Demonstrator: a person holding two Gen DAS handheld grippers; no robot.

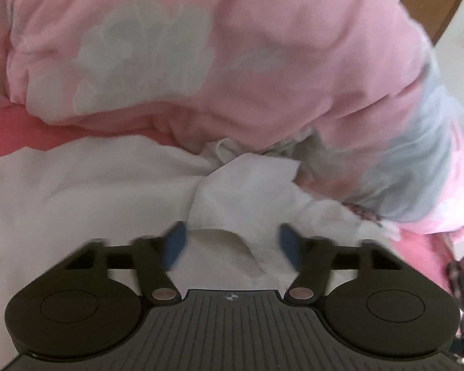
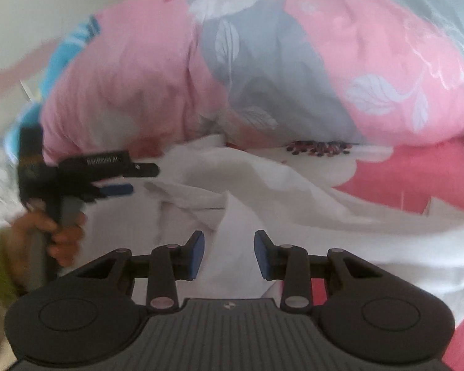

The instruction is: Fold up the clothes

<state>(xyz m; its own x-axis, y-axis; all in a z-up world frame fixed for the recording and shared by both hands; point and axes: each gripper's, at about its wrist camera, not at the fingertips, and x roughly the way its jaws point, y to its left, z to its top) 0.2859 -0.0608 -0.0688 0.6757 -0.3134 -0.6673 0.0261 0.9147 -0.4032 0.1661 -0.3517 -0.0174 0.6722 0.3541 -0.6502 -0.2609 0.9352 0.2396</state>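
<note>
A white garment (image 1: 77, 191) lies crumpled on the bed, with a raised fold (image 1: 244, 182) just ahead of my left gripper (image 1: 232, 244). The left gripper is open, its blue pads wide apart over the cloth, holding nothing. In the right wrist view the same white garment (image 2: 294, 210) spreads across the bed. My right gripper (image 2: 229, 255) is open just above it, jaws apart and empty. The left gripper (image 2: 120, 182) shows there at the left, held in a hand, pointing right over the garment's bunched edge.
A bulky pink and grey quilt with white leaf prints (image 2: 263, 61) is piled behind the garment; it also fills the top of the left wrist view (image 1: 201, 46). A red-pink sheet (image 2: 417, 173) covers the bed. White cabinet doors (image 2: 46, 9) stand at the far left.
</note>
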